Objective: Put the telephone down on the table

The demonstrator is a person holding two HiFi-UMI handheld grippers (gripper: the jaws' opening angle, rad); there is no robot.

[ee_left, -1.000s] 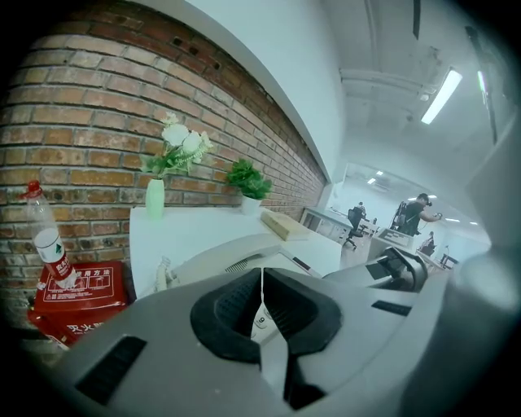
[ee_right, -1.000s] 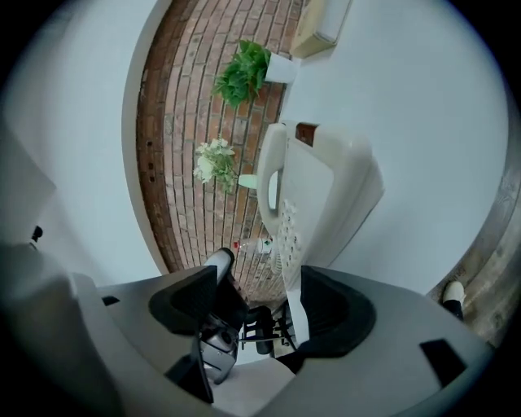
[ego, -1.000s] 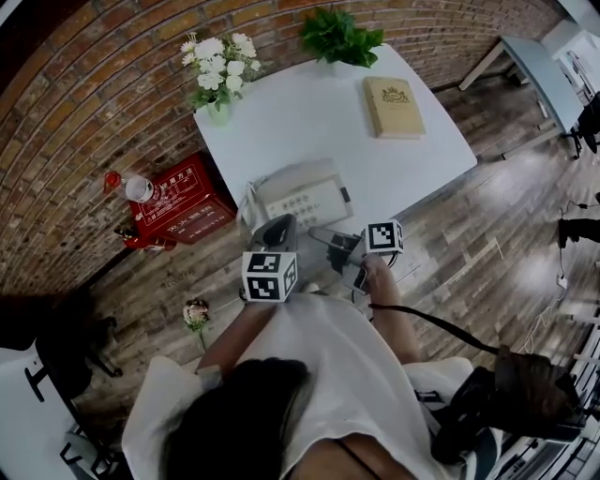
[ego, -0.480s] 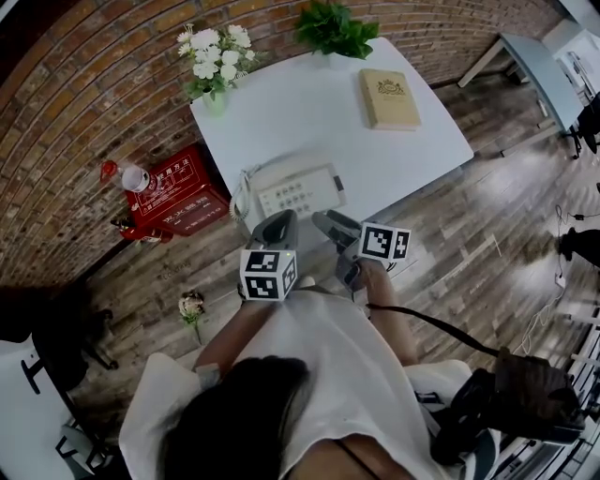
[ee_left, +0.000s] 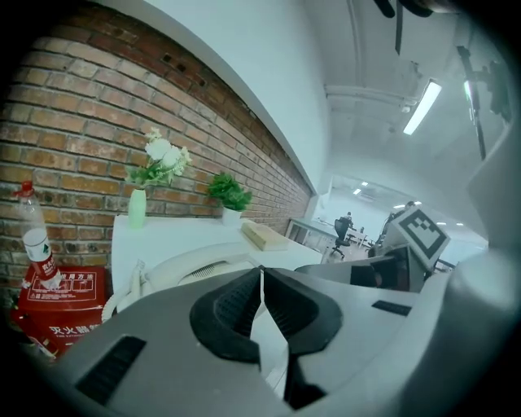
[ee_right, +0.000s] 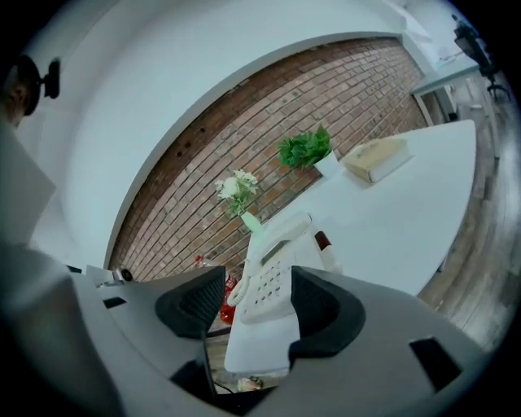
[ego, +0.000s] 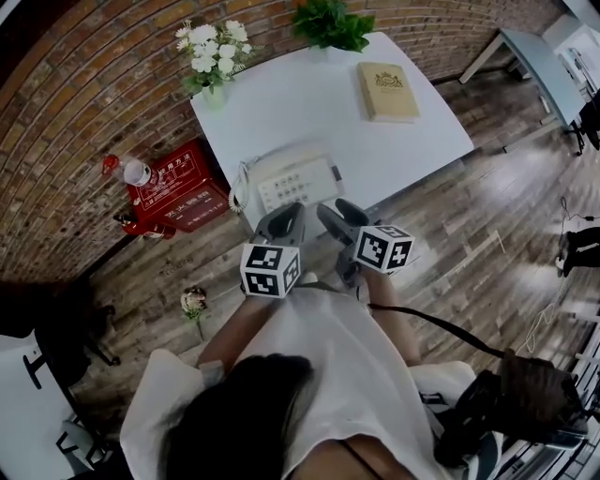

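Note:
A white desk telephone stands on the white table near its front left edge, with the handset on the cradle and a coiled cord at its left. Both grippers hover just short of that edge. My left gripper is shut, its pads meeting at the tips with nothing held. My right gripper is open. Its jaws have just been closing and nothing is between them. The right gripper view shows the telephone beyond the gap of that gripper. The left gripper view shows it past the shut jaws.
On the table stand a vase of white flowers, a green plant and a tan book. A red box and a bottle sit on the floor by the brick wall. A black bag lies behind me.
Both grippers have come forward and up toward the table's front edge. The right gripper has rolled, so its marker cube now shows a different face.

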